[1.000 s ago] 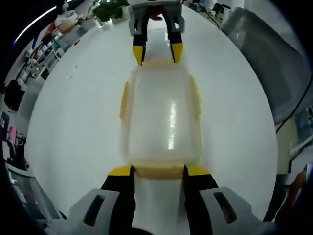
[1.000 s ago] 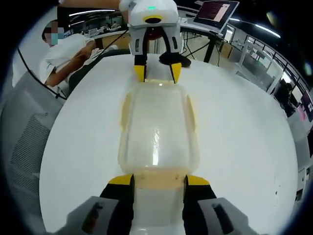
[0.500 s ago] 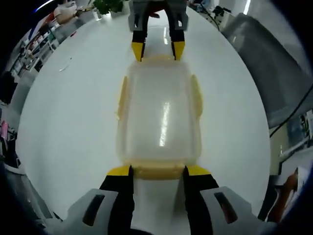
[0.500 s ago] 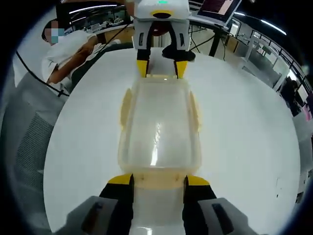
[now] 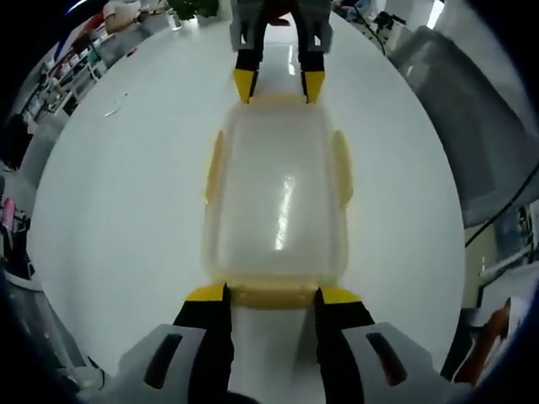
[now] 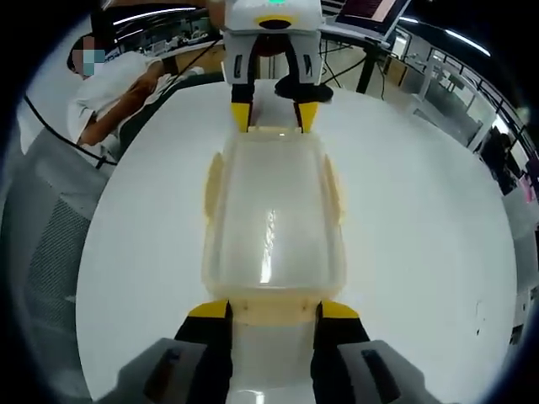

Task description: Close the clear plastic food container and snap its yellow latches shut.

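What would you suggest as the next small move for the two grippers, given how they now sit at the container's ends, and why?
Probably press each end latch home. The lid already lies on the clear container, and the left gripper and right gripper each straddle a yellow end latch on the white table. The side latches look splayed outward, so they come after.

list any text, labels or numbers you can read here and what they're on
None can be read.
container: clear lid and yellow latches, no label or print visible.
left gripper and right gripper: no markings visible.
laptop screen behind the table: something is displayed, too small and blurred to read.
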A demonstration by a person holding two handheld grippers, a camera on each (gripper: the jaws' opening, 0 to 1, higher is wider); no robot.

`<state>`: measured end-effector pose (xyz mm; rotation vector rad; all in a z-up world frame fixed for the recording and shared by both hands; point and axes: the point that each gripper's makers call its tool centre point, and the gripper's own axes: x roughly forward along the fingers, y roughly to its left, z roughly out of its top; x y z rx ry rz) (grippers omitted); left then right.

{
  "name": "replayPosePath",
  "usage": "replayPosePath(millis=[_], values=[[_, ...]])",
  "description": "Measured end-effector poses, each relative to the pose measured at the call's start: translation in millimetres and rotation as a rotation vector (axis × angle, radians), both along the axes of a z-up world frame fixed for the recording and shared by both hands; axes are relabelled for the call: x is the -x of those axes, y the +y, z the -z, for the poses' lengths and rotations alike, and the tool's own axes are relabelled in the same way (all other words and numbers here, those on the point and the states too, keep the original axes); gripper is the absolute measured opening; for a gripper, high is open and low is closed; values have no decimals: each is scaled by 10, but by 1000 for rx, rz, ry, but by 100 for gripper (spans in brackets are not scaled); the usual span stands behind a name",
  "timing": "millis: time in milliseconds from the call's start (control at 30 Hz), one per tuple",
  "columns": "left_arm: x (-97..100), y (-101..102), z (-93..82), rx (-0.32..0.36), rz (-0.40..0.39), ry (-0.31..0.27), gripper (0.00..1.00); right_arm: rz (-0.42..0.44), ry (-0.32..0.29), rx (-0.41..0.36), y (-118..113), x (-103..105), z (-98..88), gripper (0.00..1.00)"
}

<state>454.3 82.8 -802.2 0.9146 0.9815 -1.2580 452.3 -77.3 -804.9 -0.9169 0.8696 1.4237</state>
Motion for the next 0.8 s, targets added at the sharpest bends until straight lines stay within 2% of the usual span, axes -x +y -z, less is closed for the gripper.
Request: replayPosePath(millis=[133,167,233,267,367,500,667,800], values=[[47,-6,3,-17,0,-1,36,-8,-6,20,-19,39,6,34],[31,12,1,-15,-31,7,36,-4,-8,19,-14,37,-6,34],[51,20,-1,-24,-31,9,36,-9,-22,16,-8,16,-20,34],[75,33,-27,-46,-49,24,36,-9,-23,14,1,20,-55,34],[85,24,-127,-31,-38,15,36,-12,-29,11,-21,39,-119,34],[80,-4,-314,-15,-27,-24,36,-5,-39,-15,-38,23,-243,34],[96,-60,-413,-37,-7,-43,36,-10,-47,-19,-64,59,-320,34],[86,-104,-493,-22,-10,-63,36,1,-60,-24,-130,42,-405,34]])
